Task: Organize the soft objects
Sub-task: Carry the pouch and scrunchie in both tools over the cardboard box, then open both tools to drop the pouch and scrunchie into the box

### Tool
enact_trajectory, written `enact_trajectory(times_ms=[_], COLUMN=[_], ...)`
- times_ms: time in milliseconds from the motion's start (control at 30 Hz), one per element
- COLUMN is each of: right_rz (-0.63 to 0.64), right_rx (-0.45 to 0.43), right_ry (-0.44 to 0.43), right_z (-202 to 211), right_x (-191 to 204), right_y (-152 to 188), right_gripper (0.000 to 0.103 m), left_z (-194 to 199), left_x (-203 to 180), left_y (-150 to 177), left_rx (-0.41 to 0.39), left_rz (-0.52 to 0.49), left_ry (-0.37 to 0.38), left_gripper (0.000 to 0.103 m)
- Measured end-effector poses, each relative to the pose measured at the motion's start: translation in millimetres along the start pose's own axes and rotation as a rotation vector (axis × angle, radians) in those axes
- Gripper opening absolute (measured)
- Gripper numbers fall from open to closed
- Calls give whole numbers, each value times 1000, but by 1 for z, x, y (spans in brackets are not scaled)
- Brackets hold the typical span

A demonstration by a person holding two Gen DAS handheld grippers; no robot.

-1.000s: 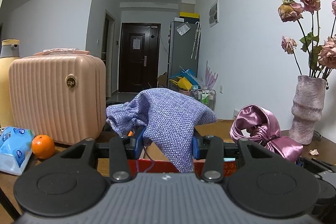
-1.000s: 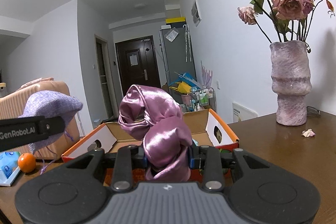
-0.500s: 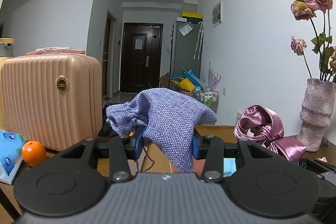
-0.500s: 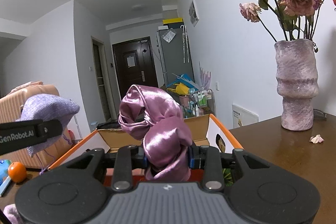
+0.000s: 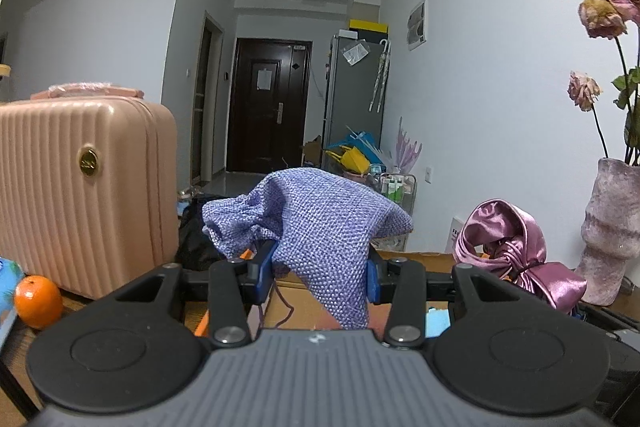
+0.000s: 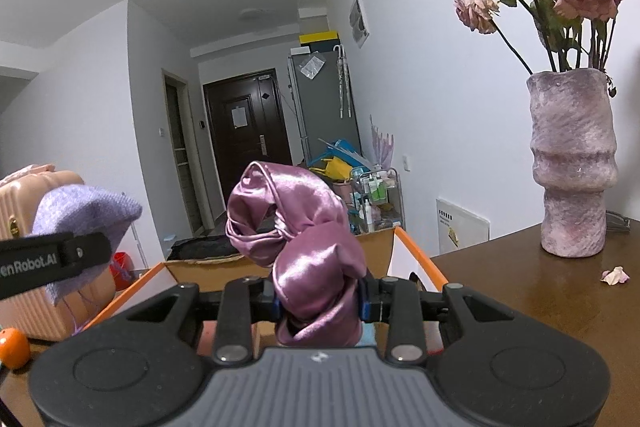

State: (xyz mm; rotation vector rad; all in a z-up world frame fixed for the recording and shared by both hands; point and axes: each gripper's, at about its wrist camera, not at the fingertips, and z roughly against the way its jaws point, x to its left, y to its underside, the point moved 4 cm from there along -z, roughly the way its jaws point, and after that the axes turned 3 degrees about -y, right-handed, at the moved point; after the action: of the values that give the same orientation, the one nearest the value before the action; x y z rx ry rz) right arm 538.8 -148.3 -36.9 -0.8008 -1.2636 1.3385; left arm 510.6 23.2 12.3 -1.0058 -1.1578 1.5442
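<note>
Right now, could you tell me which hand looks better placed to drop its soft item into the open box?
Probably the right. Its tool grips the pink satin cloth directly before the orange-edged box. The left tool, holding the purple pouch, sits toward the box's left edge.

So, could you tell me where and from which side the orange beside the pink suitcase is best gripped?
Grip the orange across its widest middle, coming from above. It is round and sits low on the table, with the suitcase close behind and a blue packet to its left, so side approaches look crowded.
</note>
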Motion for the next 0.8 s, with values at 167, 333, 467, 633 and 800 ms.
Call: enact_trajectory(times_ms=[167,333,467,633,800], right_rz=[-19,-20,-21,-9,4], right_rx=[2,26,51,95,127], right_ry=[8,20,27,37,47], right_z=[-9,-21,-31,-43,-48], right_x=[-3,-6,-7,-8,-8], right_y=[-4,-4,-3,-1,3], right_gripper=[32,32,32,33,67], left_z=[-10,-21,-30,-38,-38], left_x=[-4,-8,-10,-11,-4], left_y=[-1,-1,1,7,9], left_rx=[9,28,55,93,100], left_rz=[-6,-15,-34,-39,-8], left_ry=[-3,0,-1,1,-4], left_gripper=[43,43,43,47,74])
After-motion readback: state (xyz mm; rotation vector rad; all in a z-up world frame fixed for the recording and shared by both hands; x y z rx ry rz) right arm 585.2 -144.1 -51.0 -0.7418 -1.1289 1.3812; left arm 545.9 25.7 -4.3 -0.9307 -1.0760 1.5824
